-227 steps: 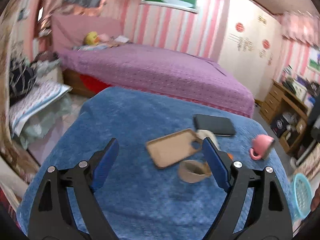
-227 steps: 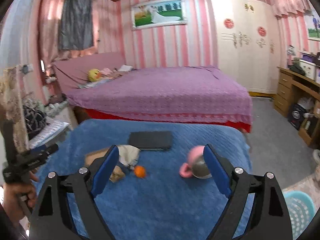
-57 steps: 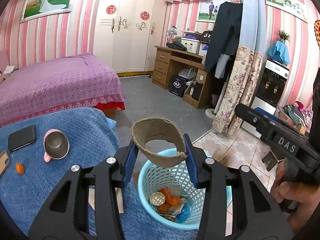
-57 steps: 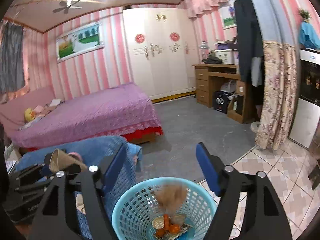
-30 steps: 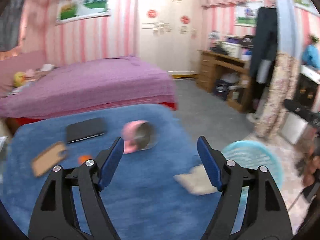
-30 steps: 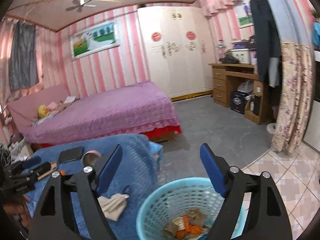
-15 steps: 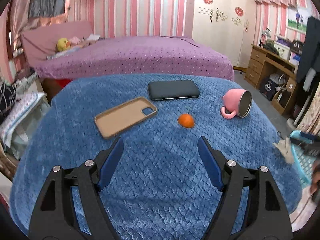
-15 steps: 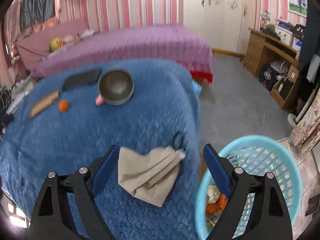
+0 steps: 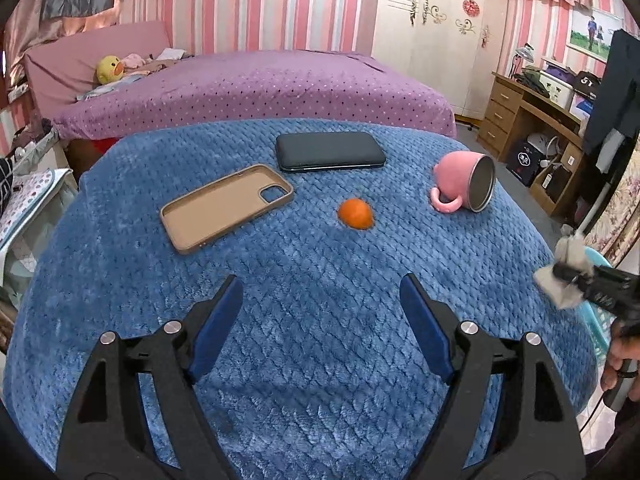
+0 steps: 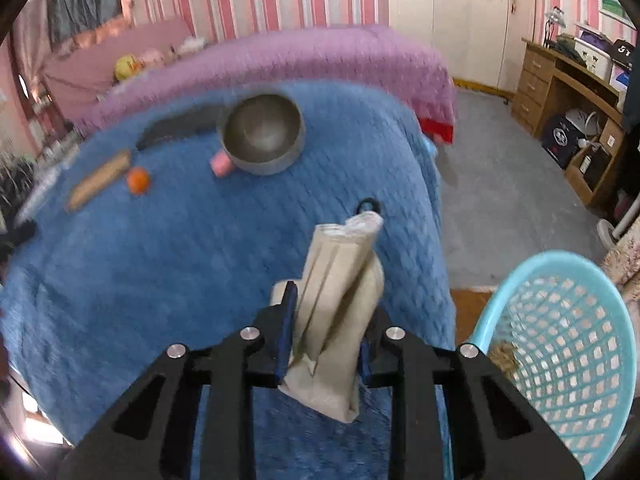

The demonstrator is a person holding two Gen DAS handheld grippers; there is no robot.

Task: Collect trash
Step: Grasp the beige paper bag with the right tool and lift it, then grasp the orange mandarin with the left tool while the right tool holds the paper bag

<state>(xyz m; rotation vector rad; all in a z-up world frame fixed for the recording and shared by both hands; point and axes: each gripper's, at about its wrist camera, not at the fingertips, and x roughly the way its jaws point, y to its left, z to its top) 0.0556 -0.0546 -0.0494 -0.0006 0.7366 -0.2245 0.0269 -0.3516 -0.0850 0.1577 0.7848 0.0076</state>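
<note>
A crumpled beige paper napkin point(image 10: 340, 264) stands up between the pads of my right gripper point(image 10: 330, 312). Its jaws are closing and press on the napkin, just above the right edge of the blue blanket point(image 10: 160, 280). The light blue trash basket point(image 10: 560, 344) sits low to the right with scraps inside. My left gripper point(image 9: 320, 284) hovers over the near middle of the blanket, its jaws opening with nothing between them. A small orange piece point(image 9: 355, 213) lies ahead of it. In the left wrist view the right gripper point(image 9: 568, 280) holds the napkin point(image 9: 570, 256) at the far right.
A tan phone case point(image 9: 226, 206) and a black phone point(image 9: 330, 151) lie beyond the left gripper. A pink mug point(image 9: 464, 186) lies on its side at right. A purple bed point(image 9: 256, 84) is behind, a wooden desk point(image 9: 528, 120) at right. A hand point(image 9: 620, 356) holds the right gripper.
My right gripper has gone from open around the flat napkin to shut on it, and the napkin now stands up off the blanket. The left gripper has barely moved since half a second ago.
</note>
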